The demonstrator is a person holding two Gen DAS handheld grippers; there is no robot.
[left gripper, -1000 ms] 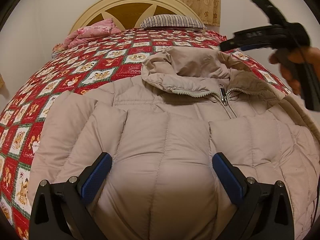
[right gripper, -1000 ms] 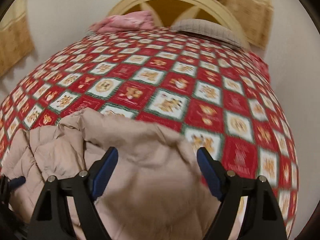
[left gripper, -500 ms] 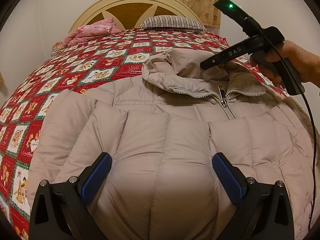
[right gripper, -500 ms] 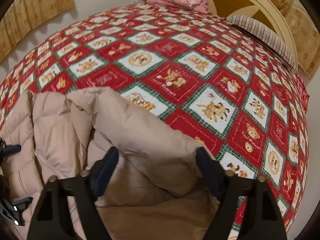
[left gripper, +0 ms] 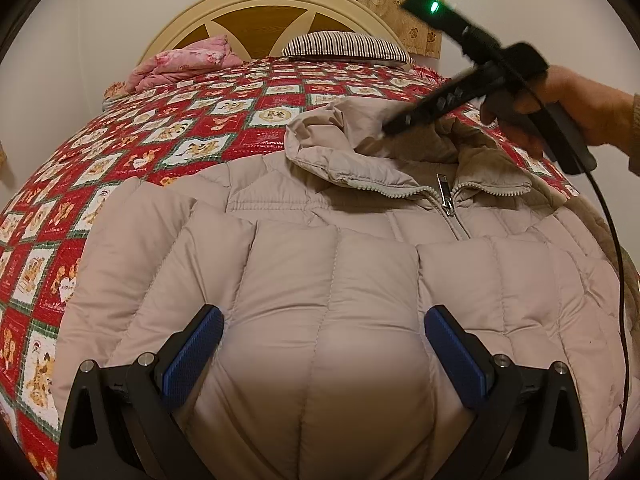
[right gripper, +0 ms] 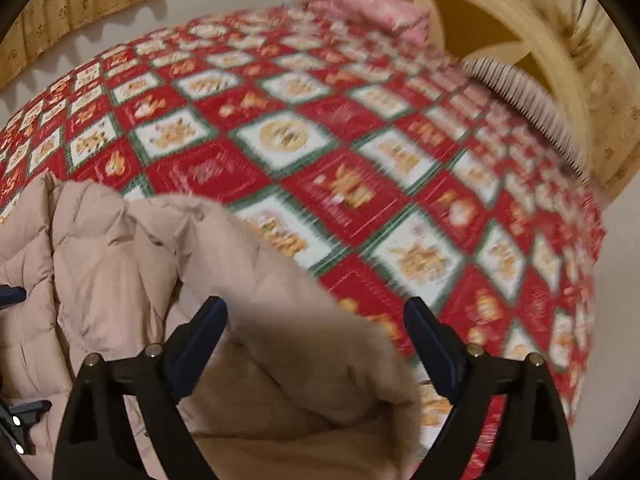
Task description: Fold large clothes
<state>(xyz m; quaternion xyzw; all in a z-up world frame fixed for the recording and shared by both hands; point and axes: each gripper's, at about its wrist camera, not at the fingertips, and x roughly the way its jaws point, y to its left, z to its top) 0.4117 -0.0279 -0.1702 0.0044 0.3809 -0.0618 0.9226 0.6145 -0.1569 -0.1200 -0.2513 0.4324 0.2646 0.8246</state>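
Observation:
A beige quilted puffer jacket (left gripper: 332,264) lies front up and zipped on the bed, its hood (left gripper: 360,132) toward the headboard. My left gripper (left gripper: 323,354) is open, just above the jacket's lower front. My right gripper (right gripper: 316,344) is open, with the hood (right gripper: 256,264) lying between its fingers. In the left wrist view the right gripper's body (left gripper: 472,92) is held by a hand over the hood. That view is blurred by motion.
The bed is covered by a red, green and white patchwork quilt (left gripper: 168,136). A folded pink blanket (left gripper: 180,64) and a striped pillow (left gripper: 344,46) lie by the cream headboard (left gripper: 256,12). A black cable (left gripper: 616,264) hangs at the right.
My right gripper has swung down and left over the hood and turned its view toward the headboard. My left gripper has stayed in place.

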